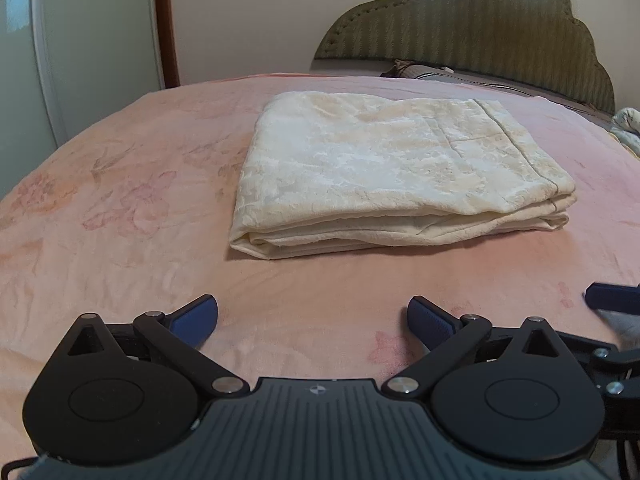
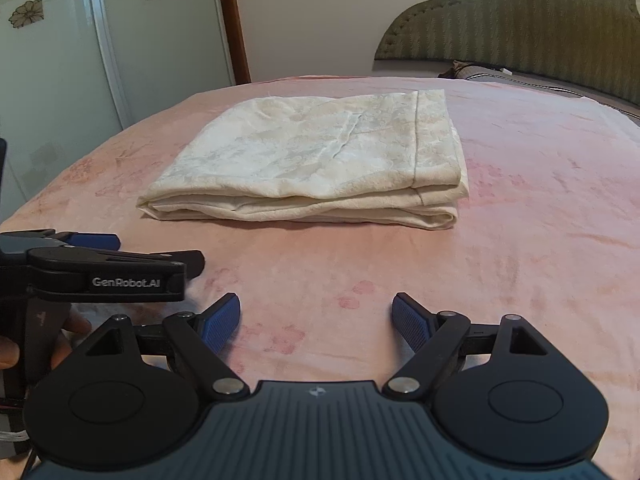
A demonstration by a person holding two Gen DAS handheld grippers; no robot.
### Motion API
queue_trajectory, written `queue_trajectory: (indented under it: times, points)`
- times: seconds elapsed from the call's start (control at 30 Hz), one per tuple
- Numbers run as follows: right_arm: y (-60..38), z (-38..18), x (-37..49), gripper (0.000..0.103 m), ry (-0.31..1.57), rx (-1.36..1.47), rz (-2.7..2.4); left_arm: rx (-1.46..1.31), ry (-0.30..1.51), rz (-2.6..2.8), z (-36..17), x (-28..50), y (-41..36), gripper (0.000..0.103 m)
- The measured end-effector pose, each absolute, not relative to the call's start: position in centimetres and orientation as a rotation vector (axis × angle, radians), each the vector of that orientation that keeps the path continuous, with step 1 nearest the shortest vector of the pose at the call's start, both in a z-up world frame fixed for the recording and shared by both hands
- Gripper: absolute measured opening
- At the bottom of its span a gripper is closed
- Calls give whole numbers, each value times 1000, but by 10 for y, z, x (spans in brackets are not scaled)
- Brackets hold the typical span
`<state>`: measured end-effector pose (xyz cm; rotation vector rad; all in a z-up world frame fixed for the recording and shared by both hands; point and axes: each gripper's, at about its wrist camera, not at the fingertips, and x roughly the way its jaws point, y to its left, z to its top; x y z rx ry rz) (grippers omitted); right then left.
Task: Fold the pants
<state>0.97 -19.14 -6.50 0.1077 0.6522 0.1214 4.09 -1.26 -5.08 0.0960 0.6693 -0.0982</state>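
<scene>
Your left gripper (image 1: 313, 320) hangs above the pink bedspread (image 1: 120, 200) with its jaws spread as wide as they go and nothing between them. Your right gripper (image 2: 316, 318) sits beside it, jaws likewise spread and empty; bare bedspread shows in both gaps. Neither tool touches the cloth.

The pants (image 1: 396, 168) lie ahead of both grippers, apart from them, in the middle of the bed. They are cream, with a faint woven pattern, and are stacked into a compact rectangle of several layers. The layered edge faces you; a stitched hem runs along the right-hand side of the top layer. The stack lies flat and fairly square, with only a shallow crease across the top.

From the right wrist view, the left tool appears at the left edge, level and close alongside, with part of a hand (image 2: 12, 354) behind it. Both tools point down toward the bed in front of the stack, not at it. I judge this a withdrawn, released posture: wide jaws and clear separation suit a fold that has been let go.

Assessment: folding appears complete or nearly so. If a further fold is wanted, the near edge is the accessible one, but the layers there are loose and could slip apart when pinched.

A padded green headboard (image 1: 480, 32) stands beyond the bed, a pale flowered door (image 2: 60, 60) to the left.
</scene>
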Motion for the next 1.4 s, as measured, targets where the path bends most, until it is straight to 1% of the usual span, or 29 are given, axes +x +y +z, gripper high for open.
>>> queue_trajectory:
  times: [0.03, 0.07, 0.2, 0.43, 0.57, 0.7, 0.83, 0.93, 1.0, 1.13, 1.23, 1.33, 1.4]
  points:
    - [-193, -66, 10, 91, 652, 112, 119, 105, 664, -107, -51, 41, -12, 103]
    - [-194, -65, 9, 93, 650, 118, 117, 105, 664, -116, -52, 41, -11, 103]
    - [-196, -60, 6, 93, 633, 134, 112, 49, 682, -135, -53, 45, -3, 103]
    - [-205, -37, -4, 93, 571, 239, 155, 68, 684, -128, -54, 45, -7, 103]
    - [-208, -17, -16, 93, 529, 299, 191, 67, 684, -128, -54, 44, -7, 103]
    - [-202, 12, -34, 93, 446, 317, 254, 67, 684, -128, -53, 44, -9, 103]
    - [-189, 37, -45, 95, 380, 372, 383, 65, 684, -128, -53, 44, -9, 103]
    - [-183, 49, -48, 95, 342, 400, 483, 66, 684, -128, -54, 45, -9, 103]
    - [-186, 53, -46, 95, 312, 385, 459, 66, 684, -128, -54, 45, -8, 103]
    - [-213, 45, -39, 95, 282, 315, 198, 66, 684, -128, -54, 45, -8, 103]
    - [-228, 19, -23, 95, 353, 254, 5, 66, 684, -128, -54, 45, -8, 103]
    - [-231, -10, -12, 95, 433, 246, -17, 66, 684, -128, -54, 45, -8, 103]
    - [-221, -27, -7, 95, 469, 183, -19, 66, 684, -128, -54, 45, -8, 103]
